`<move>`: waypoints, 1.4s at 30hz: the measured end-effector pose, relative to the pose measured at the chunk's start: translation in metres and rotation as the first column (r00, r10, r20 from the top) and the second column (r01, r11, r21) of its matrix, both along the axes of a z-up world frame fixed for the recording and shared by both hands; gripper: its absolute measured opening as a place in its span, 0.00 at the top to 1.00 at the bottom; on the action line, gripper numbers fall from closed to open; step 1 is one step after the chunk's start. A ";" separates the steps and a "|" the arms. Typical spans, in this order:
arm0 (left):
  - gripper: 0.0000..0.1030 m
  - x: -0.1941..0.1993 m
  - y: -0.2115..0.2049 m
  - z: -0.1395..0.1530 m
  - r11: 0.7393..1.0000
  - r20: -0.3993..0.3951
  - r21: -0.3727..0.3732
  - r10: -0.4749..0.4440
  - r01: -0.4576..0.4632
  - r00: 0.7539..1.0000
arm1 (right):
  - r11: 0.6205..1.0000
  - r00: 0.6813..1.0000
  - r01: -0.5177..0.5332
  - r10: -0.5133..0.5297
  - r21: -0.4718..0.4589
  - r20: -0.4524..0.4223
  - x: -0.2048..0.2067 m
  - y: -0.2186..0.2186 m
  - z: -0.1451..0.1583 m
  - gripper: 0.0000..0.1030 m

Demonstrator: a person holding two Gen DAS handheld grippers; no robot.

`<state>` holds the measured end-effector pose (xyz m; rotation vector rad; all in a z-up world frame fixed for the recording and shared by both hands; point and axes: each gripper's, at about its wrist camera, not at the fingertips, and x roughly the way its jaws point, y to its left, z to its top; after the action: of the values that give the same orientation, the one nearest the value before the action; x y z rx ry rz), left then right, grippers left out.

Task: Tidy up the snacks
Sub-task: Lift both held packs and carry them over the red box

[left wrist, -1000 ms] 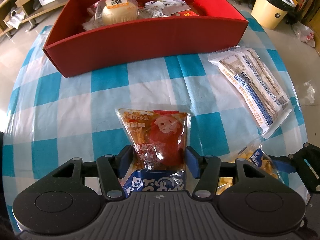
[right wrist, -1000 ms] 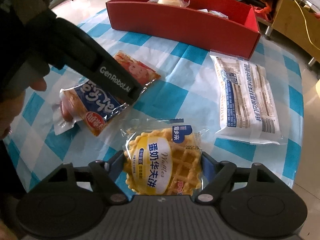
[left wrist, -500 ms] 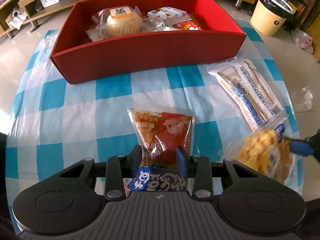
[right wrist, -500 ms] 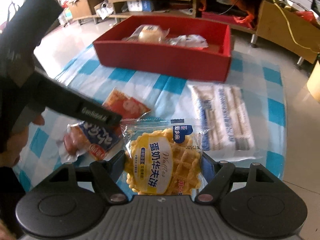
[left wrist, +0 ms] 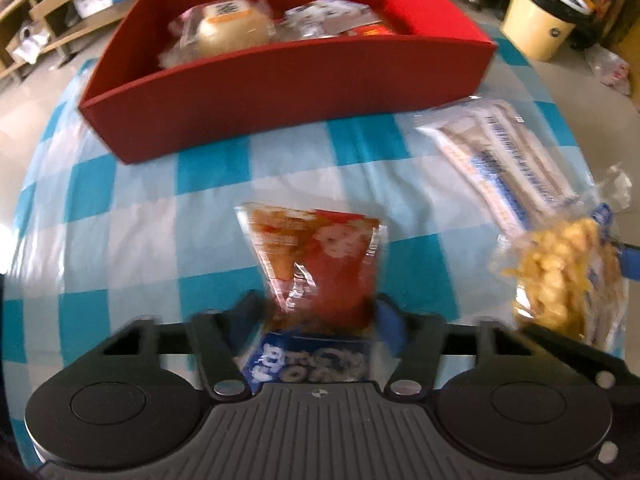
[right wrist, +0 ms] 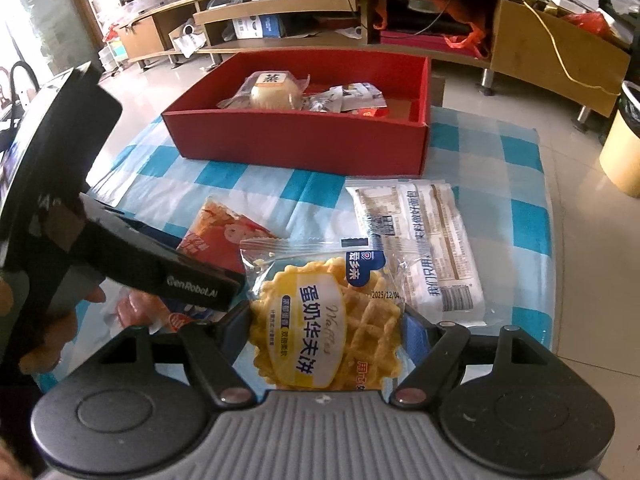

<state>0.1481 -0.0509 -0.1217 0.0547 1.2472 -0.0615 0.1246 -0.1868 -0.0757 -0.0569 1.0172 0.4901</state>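
A red snack packet (left wrist: 320,264) lies on the checked cloth between the jaws of my left gripper (left wrist: 318,312), which are opening; the pads do not press it. Under its near end sits a blue sausage packet (left wrist: 312,364). My right gripper (right wrist: 326,320) is shut on a yellow waffle packet (right wrist: 324,328) and holds it above the table; the same packet (left wrist: 560,288) shows at the right of the left wrist view. The red box (right wrist: 296,140) at the far side holds a wrapped bun (right wrist: 272,88) and several small packets.
A long white packet (right wrist: 420,248) lies on the cloth to the right, in front of the box. A yellow bin (right wrist: 624,148) stands on the floor at the right. A low wooden shelf unit (right wrist: 320,12) runs behind. A hand (right wrist: 44,336) grips the left tool.
My left jaws narrowed around the red packet, then widened again. My right gripper has risen with the waffle packet, lifting it off the cloth, and now looks more toward the box.
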 end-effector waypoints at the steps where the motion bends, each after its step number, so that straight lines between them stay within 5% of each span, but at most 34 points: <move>1: 0.41 -0.001 -0.001 0.001 1.000 0.002 -0.004 -0.004 0.004 1.000 | 1.000 1.000 0.003 -0.003 0.001 0.000 0.001 -0.001 0.000 0.30; 5: 0.48 -0.005 -0.007 0.005 1.000 0.023 0.017 -0.023 0.023 0.999 | 1.000 1.000 0.019 -0.019 0.009 0.005 0.002 -0.005 0.003 0.30; 42: 0.48 0.024 0.016 0.086 0.996 0.238 -0.024 0.088 -0.084 0.967 | 0.988 0.980 0.089 -0.109 0.128 0.166 0.058 0.010 0.058 0.30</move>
<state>0.1719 -0.0348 -0.0358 -0.0044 1.0069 0.0116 0.1822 -0.1772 -0.0176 0.0578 0.8154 0.4461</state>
